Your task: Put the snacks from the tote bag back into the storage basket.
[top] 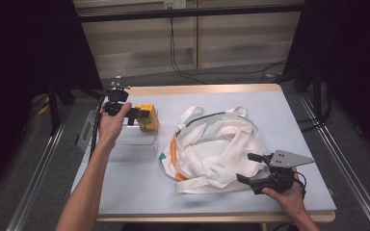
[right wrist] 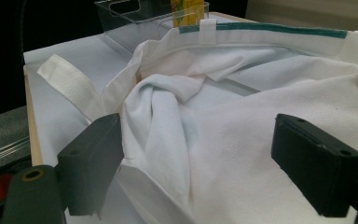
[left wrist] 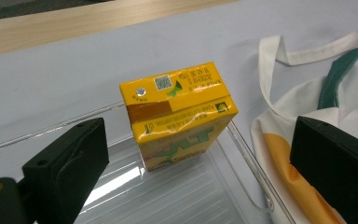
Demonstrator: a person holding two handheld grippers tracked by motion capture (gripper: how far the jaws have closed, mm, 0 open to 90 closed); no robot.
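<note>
A yellow drink carton (top: 148, 117) stands upright in the far right corner of a clear plastic bin (top: 125, 139). My left gripper (top: 134, 114) is open just to its left. In the left gripper view the carton (left wrist: 182, 116) sits ahead of my left gripper (left wrist: 198, 156), between the wide jaws but not gripped. A white tote bag (top: 212, 149) with green trim and orange print lies crumpled mid-table. My right gripper (top: 244, 167) is open at its near right edge. In the right gripper view, folds of the bag (right wrist: 223, 140) fill the gap of my right gripper (right wrist: 196, 161).
The table (top: 135, 187) has a pale mat and wooden edges, with bare room at the near left. The bag's handles (top: 188, 115) loop toward the bin. The bin (right wrist: 135, 18) and carton (right wrist: 186, 7) stand beyond the bag. Cables hang behind the table.
</note>
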